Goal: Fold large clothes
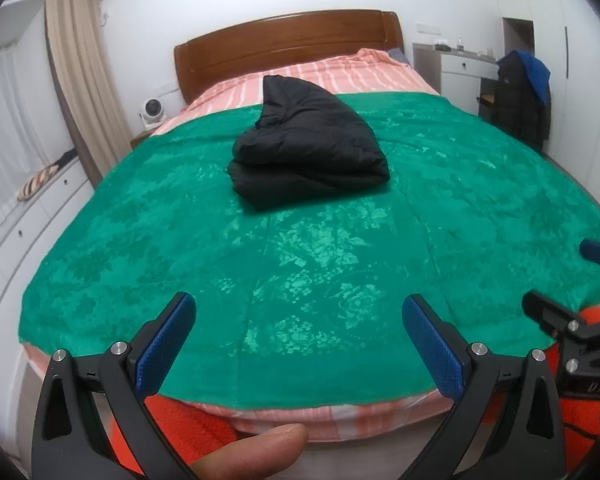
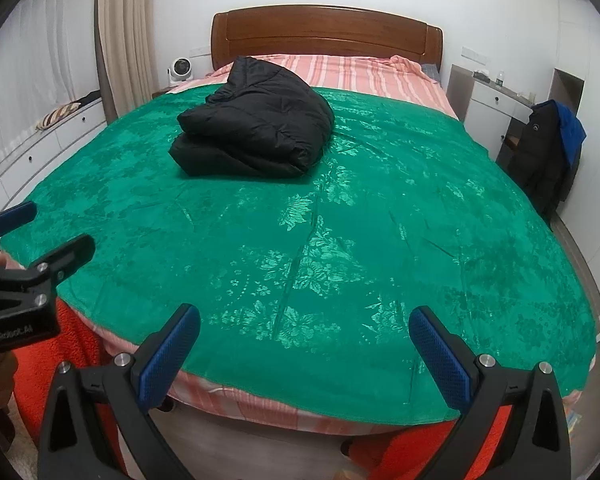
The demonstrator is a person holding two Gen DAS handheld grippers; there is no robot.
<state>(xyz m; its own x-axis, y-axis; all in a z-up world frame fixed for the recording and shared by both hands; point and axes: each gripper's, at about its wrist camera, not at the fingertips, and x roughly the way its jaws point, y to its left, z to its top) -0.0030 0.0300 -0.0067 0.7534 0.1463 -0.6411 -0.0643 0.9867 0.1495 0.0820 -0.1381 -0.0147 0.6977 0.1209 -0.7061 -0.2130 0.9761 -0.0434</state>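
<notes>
A black puffy jacket (image 1: 308,148) (image 2: 252,128) lies folded in a thick bundle on the green blanket (image 1: 300,264) (image 2: 340,240) that covers the bed, its hood end pointing toward the headboard. My left gripper (image 1: 299,312) hangs open over the foot of the bed, well short of the jacket, nothing between its blue pads. My right gripper (image 2: 304,324) is open too, at the foot edge, empty. Each gripper shows at the side of the other's view: the right gripper (image 1: 560,280), the left gripper (image 2: 52,232).
A wooden headboard (image 1: 288,44) and pink striped sheet (image 1: 332,72) lie beyond the jacket. Another dark coat with a blue hood hangs on a chair (image 2: 548,152) at the right, by a white desk (image 2: 492,104). White drawers (image 2: 40,148), a curtain and a small fan (image 2: 179,69) stand left.
</notes>
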